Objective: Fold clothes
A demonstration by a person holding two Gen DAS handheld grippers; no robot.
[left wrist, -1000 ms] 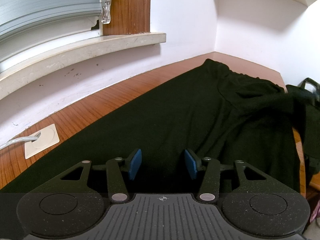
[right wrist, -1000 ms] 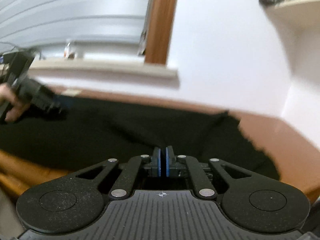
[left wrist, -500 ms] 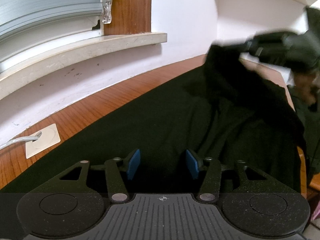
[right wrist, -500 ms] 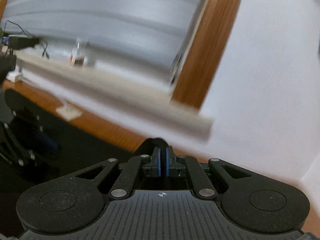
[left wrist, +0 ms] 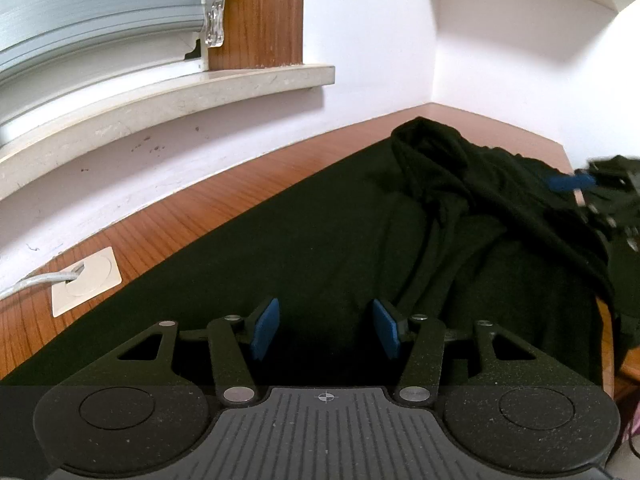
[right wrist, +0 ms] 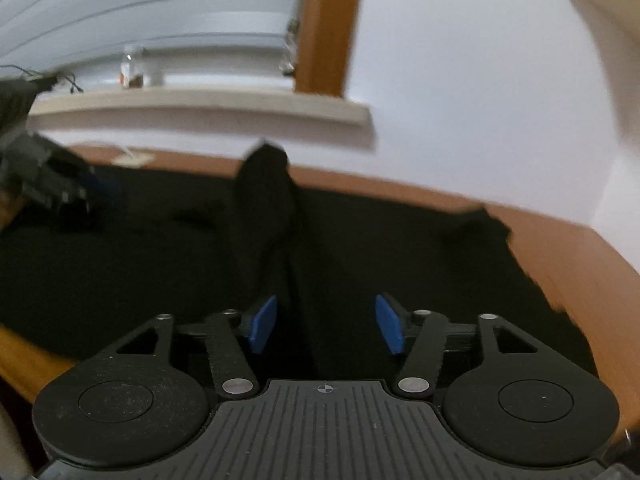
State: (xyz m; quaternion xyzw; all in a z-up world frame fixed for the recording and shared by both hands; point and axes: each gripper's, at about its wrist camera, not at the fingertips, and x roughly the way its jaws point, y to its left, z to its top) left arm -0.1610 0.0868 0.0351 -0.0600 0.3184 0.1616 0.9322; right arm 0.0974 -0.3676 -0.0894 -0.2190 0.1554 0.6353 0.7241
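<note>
- On the wooden worktop lies the black garment, spread flat over most of the surface, from 7 o'clock up to 2 o'clock in the left wrist view.
- At about 1 o'clock in that view the cloth is bunched into a ridge of folds; the near part is smooth.
- The left claw stands half open just above the flat cloth. Its blue pads are apart and nothing is pressed between them.
- The right claw has just been opening. Its pads are now apart, and a fold of the garment runs between them toward 12 o'clock, but the pads do not press on it.
- In the left view the right claw shows blurred at 3 o'clock, over the crumpled end of the cloth.
- In the right view the left claw shows at 9 o'clock, blurred, above the garment.
- A white cable outlet sits in the worktop at 9 o'clock in the left view, just beside the cloth edge.
- A pale window sill and a grey blind are at 11 o'clock, behind the worktop.
</note>
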